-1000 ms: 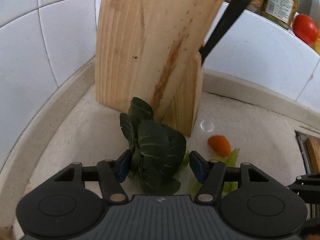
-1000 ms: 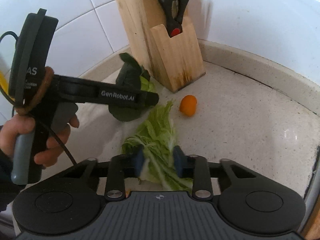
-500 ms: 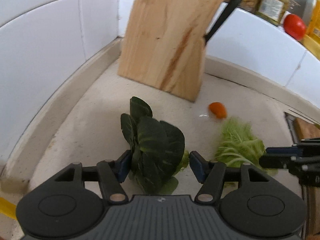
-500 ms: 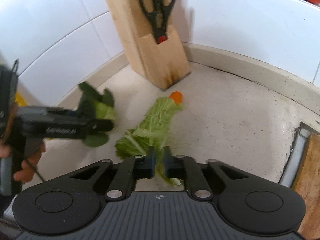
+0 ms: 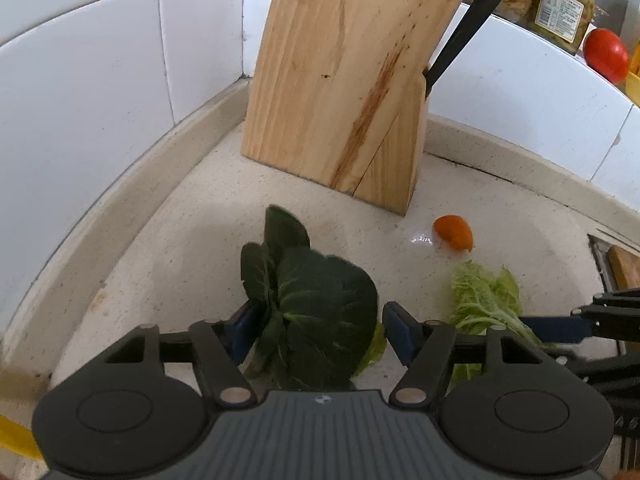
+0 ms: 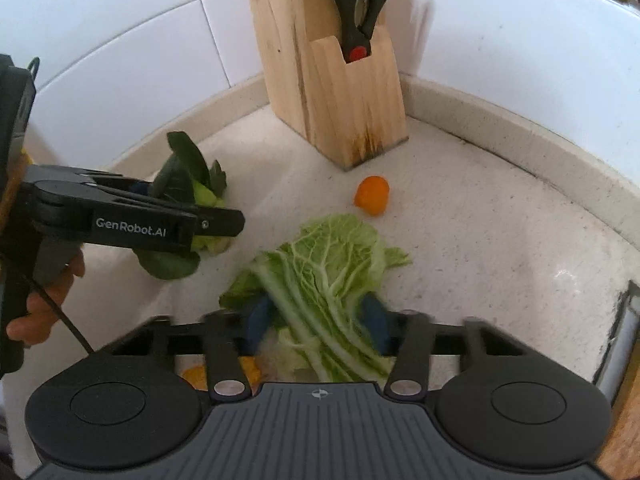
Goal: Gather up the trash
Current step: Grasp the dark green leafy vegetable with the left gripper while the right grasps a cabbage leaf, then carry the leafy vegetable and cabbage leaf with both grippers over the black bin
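Observation:
A bunch of dark green leaves [image 5: 316, 312] hangs between the pads of my left gripper [image 5: 320, 332], just above the speckled counter [image 5: 160, 248]. The jaws are opening but still carry the bunch [image 6: 180, 176]. To its right, a pale cabbage leaf [image 6: 332, 260] lies on the counter with its stalks running between the blue pads of my right gripper [image 6: 316, 320]. Those jaws are opening and stand apart from the leaf. An orange scrap [image 6: 372, 196] lies beyond the leaf's tip, near the knife block.
A wooden knife block [image 5: 340, 80] with black scissors [image 6: 360, 0] stands in the tiled corner. Jars [image 5: 560, 4] and a tomato [image 5: 604, 54] sit on the ledge behind. A second orange piece [image 6: 196, 374] lies under my right gripper. A metal edge [image 6: 620, 332] borders the counter at right.
My left gripper pulled back from the knife block, carrying the dark greens. My right gripper's jaws, nearly shut on the cabbage stalk half a second ago, now stand spread around it.

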### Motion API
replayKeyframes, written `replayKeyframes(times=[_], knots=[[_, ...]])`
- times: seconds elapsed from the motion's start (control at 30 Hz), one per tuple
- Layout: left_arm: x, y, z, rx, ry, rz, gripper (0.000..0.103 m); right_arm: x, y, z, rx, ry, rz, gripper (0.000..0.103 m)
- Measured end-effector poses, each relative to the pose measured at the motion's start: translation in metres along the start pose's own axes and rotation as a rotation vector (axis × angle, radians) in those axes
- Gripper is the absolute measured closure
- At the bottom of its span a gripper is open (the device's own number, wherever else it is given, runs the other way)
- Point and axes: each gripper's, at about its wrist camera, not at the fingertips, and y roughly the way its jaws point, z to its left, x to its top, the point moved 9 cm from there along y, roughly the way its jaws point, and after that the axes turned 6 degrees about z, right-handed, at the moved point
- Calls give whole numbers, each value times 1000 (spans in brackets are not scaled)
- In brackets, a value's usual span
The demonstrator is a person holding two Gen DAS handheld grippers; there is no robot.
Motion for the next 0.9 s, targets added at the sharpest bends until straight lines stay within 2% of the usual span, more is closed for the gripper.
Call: replayKeyframes(times=[0.1,0.2,0.4,0.53,0.9], knots=[[-4,-6,-3,29,21,0,47,1,-4,1,18,29,16,80],[-8,-13,-3,21,7,4,49,2,-14,2,31,54,-8,86],[-4,-42,-1,28,-28,-44,49,8,-44,-2,73,113,-71,86],[-5,-65,-4,32,-37,-77,49,11,-63,3,81,106,-110,86],[-37,-122,-16,80,-67,-122,50,-4,-101,35,148,51,-158,86]])
